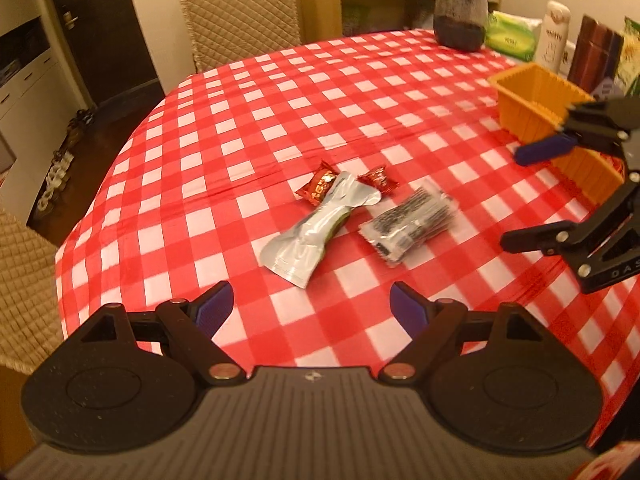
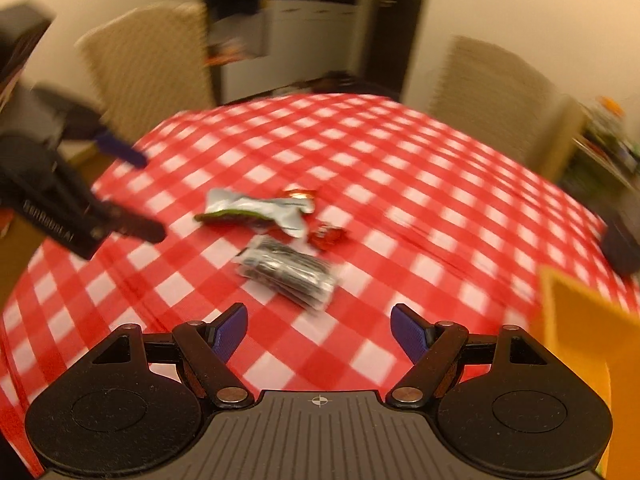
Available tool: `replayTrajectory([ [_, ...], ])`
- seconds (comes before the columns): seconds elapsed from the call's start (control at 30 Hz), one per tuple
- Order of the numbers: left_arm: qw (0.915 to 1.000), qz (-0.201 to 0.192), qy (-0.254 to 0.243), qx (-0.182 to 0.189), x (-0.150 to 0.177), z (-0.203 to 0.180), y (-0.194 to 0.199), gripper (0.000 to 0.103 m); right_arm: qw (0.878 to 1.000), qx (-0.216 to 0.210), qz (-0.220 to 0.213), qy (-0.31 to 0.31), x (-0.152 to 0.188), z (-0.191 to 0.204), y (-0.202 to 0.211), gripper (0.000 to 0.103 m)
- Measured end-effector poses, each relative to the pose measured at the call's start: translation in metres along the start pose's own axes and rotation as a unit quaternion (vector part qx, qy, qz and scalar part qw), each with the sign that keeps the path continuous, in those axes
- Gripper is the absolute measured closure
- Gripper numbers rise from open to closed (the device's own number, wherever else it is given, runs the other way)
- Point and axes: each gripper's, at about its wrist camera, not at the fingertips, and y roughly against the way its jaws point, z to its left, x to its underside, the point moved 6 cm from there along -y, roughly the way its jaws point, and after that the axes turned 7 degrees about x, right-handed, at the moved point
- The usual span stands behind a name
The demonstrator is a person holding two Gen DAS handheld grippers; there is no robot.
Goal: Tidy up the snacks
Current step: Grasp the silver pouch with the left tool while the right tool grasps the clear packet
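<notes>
Nearest the lens in the left wrist view, the left gripper [image 1: 311, 306] has its jaws spread wide with nothing between them, hovering over the red-and-white checked worktop [image 1: 224, 128]. Just ahead of those jaws, going left to right, lie a silver pouch [image 1: 318, 232] with a red candy [image 1: 319, 187] touching its far end, a second red candy [image 1: 378, 178] just beside the pouch's top, and a clear packet of dark strips [image 1: 412, 226] a little apart from the pouch. Farther right stands an orange bin [image 1: 532, 100], with the right gripper [image 1: 516, 196] in front of it, jaws wide and empty.

Only this view shows the dark jar [image 1: 460, 16], green tissue pack [image 1: 510, 36] and white bottle [image 1: 554, 34] at the worktop's far edge.

The right wrist view is blurred. At its left edge the left gripper [image 2: 150, 196] reaches in; the silver pouch [image 2: 256, 210] shows a green side unseen in the other view. The packet of dark strips [image 2: 292, 274] lies closest to the right gripper [image 2: 319, 330], just ahead of its wide, empty jaws, and the orange bin [image 2: 588, 344] sits at the right edge.
</notes>
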Motion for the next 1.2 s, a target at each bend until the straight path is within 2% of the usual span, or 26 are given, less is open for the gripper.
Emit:
replayTrajectory([
  [0.17,0.9998,0.006,-0.016,0.004,-0.001,0.011,-0.014,0.019,0.996,-0.017,0.002,0.089,-0.009,0.017,-0.036,0.025],
  [0.43,0.9998,0.002,-0.013,0.016,-0.004,0.02,-0.026,0.019,0.985,-0.028,0.022,0.169,-0.017,0.025,-0.082,0.025],
  [0.47,0.9998,0.001,-0.014,0.018,-0.004,0.02,-0.027,0.019,0.985,-0.036,0.025,0.17,-0.019,0.024,-0.085,0.026],
  [0.5,0.9997,0.001,-0.014,0.019,-0.004,0.02,-0.028,0.019,0.984,-0.043,0.028,0.171,-0.02,0.024,-0.088,0.033],
  [0.57,0.9997,0.0,-0.014,0.021,-0.004,0.021,-0.029,0.019,0.983,-0.059,0.031,0.169,-0.024,0.022,-0.092,0.036],
  [0.67,0.9997,-0.002,-0.009,0.022,-0.005,0.024,-0.031,0.019,0.985,-0.078,0.04,0.15,-0.029,0.02,-0.098,0.038],
  [0.73,0.9996,-0.005,-0.003,0.026,-0.005,0.024,-0.032,0.019,0.987,-0.091,0.055,0.118,-0.03,0.016,-0.1,0.048],
  [0.77,0.9996,-0.006,-0.001,0.028,-0.005,0.024,-0.032,0.019,0.988,-0.098,0.062,0.102,-0.03,0.015,-0.099,0.049],
  [0.9,0.9992,-0.009,-0.007,0.038,-0.008,0.02,-0.038,0.019,0.991,-0.09,0.074,0.068,-0.026,0.015,-0.092,0.054],
  [1.0,0.9987,-0.014,-0.013,0.047,-0.011,0.018,-0.044,0.02,0.994,-0.059,0.086,0.015,-0.022,0.008,-0.084,0.057],
  [1.1,0.9983,-0.017,-0.024,0.05,-0.016,0.016,-0.053,0.02,0.994,-0.003,0.098,-0.053,-0.016,-0.007,-0.077,0.058],
  [1.2,0.9978,-0.012,-0.039,0.052,-0.02,0.014,-0.065,0.027,0.989,0.013,0.098,-0.108,-0.011,-0.02,-0.069,0.057],
])
